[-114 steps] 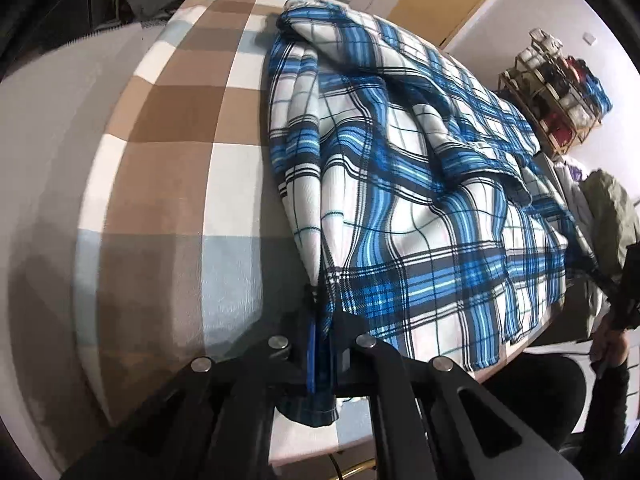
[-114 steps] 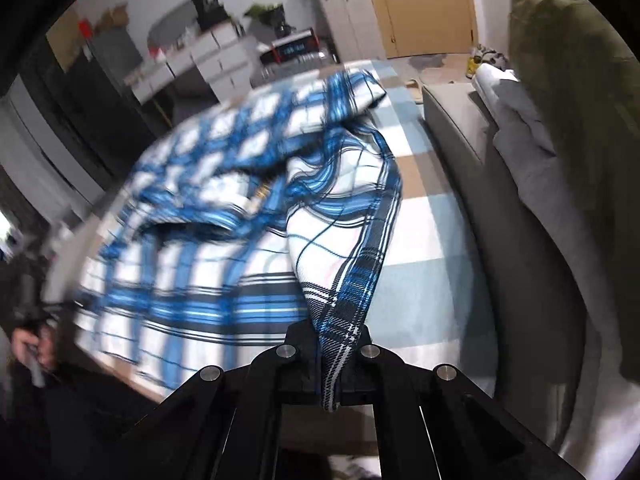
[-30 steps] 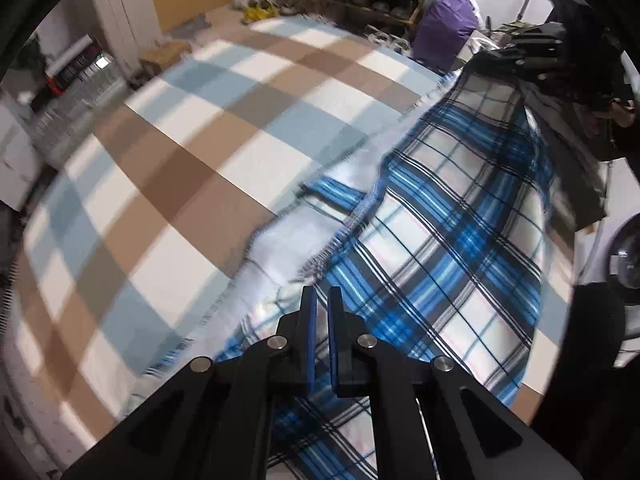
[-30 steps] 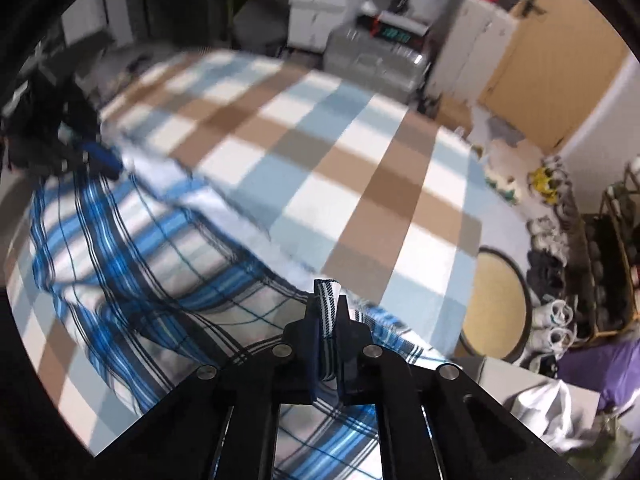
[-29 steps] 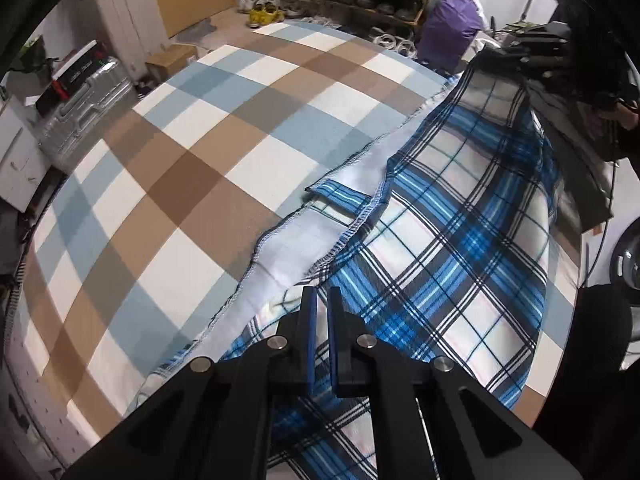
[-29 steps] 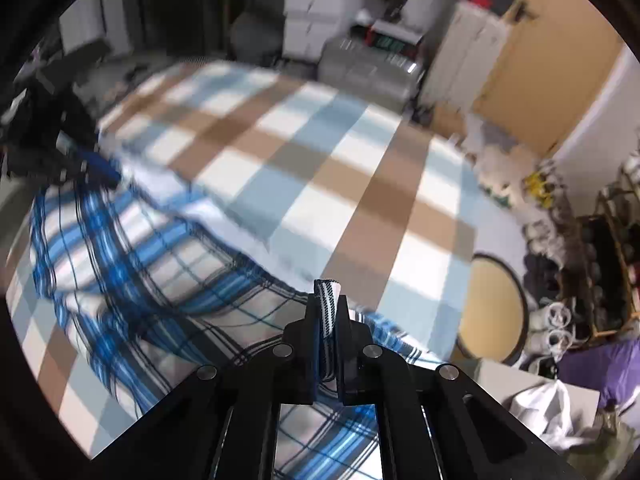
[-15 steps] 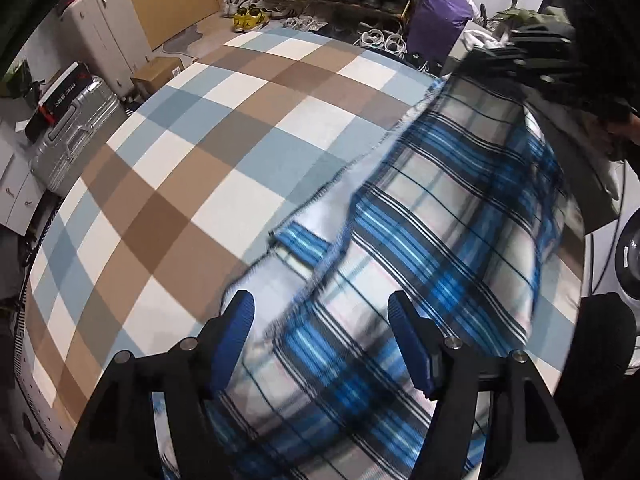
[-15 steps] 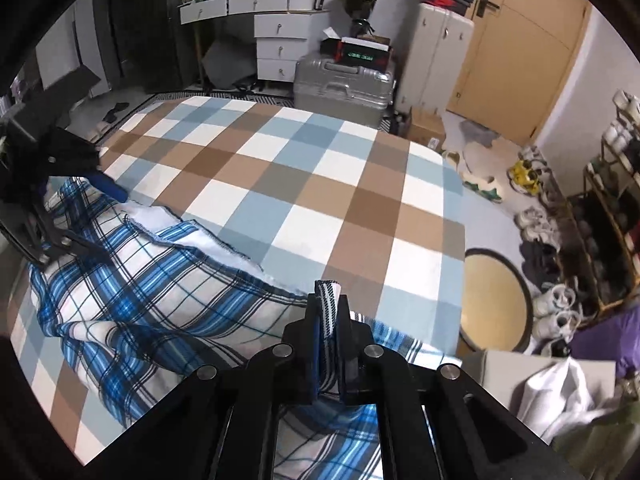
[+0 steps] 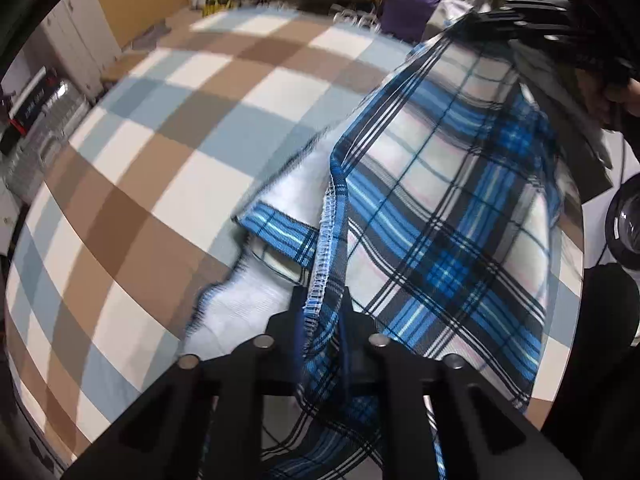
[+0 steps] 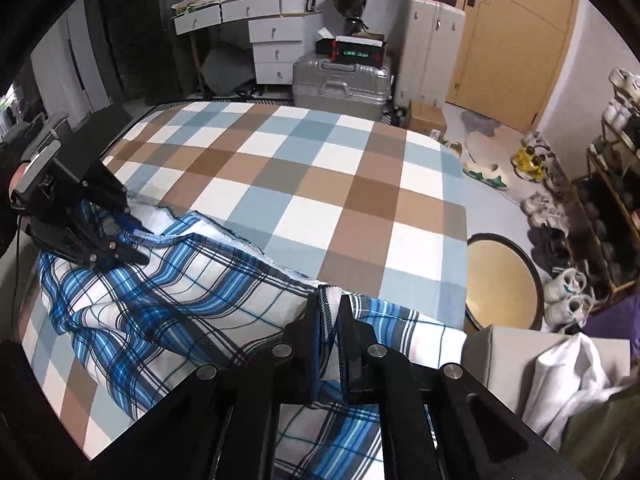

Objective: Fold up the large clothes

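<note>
A blue-and-white plaid garment (image 10: pixel 168 300) lies along the near edge of a bed covered by a brown, blue and white checked blanket (image 10: pixel 304 184). The left gripper (image 9: pixel 322 320) has just been closing and now pinches the garment's stitched hem between its pads; in the right wrist view it sits at the blanket's left edge (image 10: pixel 120 236). The right gripper (image 10: pixel 330 320) is clenched on a fold of the same plaid cloth at the blanket's near right corner. Beyond the blanket's far edge stands a silver suitcase (image 10: pixel 340 84) with a dark box (image 10: pixel 352 50) on top; the green writing on the box is too blurred to read.
</note>
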